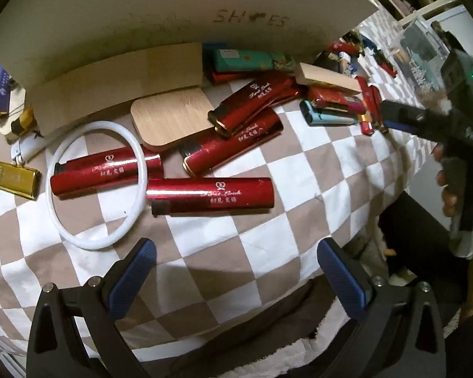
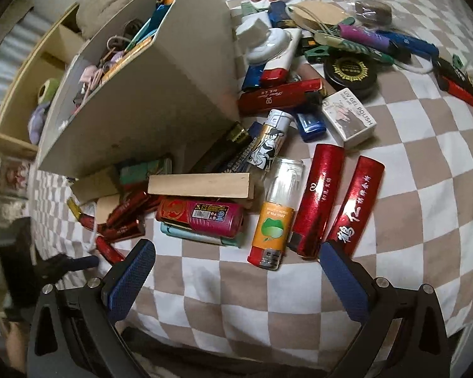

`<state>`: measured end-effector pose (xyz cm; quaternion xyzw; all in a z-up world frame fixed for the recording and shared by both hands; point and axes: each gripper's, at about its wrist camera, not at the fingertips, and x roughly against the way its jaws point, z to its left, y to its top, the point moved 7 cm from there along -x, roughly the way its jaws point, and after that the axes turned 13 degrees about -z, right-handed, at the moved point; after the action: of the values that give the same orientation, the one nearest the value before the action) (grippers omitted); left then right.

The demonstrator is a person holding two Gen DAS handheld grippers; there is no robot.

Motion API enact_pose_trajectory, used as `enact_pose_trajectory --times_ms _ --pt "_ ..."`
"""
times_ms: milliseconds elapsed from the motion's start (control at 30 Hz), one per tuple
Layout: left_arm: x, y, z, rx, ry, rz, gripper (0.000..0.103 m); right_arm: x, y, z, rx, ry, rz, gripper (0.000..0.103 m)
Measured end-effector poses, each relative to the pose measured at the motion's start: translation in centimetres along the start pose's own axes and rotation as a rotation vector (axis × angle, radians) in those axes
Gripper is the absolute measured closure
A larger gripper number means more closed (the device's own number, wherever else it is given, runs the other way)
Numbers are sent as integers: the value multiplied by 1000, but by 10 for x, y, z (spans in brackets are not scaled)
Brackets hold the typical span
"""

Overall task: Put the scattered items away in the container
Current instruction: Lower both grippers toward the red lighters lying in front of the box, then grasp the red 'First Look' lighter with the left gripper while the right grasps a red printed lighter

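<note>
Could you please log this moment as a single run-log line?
left claw: open, empty, above checkered cloth | right claw: open, empty | shoe box: partly filled | lighters: scattered | white ring: over red lighter

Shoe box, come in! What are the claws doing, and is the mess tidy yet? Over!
Both claws open, empty: left claw, right claw. Shoe box partly filled. Red lighters still scattered; white ring overlapping one.

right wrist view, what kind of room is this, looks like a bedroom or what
Probably a bedroom at home: the lighters lie on a soft checkered blanket like bedding, wooden shelves stand alongside it, and a shoe box serves as the container.
</note>
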<state>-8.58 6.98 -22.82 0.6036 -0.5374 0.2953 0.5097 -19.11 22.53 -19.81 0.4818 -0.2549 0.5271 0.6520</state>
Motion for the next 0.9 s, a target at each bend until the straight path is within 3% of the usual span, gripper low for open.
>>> enact_pose_trajectory --times_ms 200,400,600,900 --pt "2 13 9 12 8 -45 0 9 12 5 -2 41 -43 0" --pt "-2 24 11 32 14 -76 0 9 40 -24 16 -34 -112 0" --pt "-9 28 5 14 35 -79 0 -11 53 -50 -17 17 -43 0" --pt "-10 27 3 21 25 -68 0 -18 58 -30 212 22 -75 0"
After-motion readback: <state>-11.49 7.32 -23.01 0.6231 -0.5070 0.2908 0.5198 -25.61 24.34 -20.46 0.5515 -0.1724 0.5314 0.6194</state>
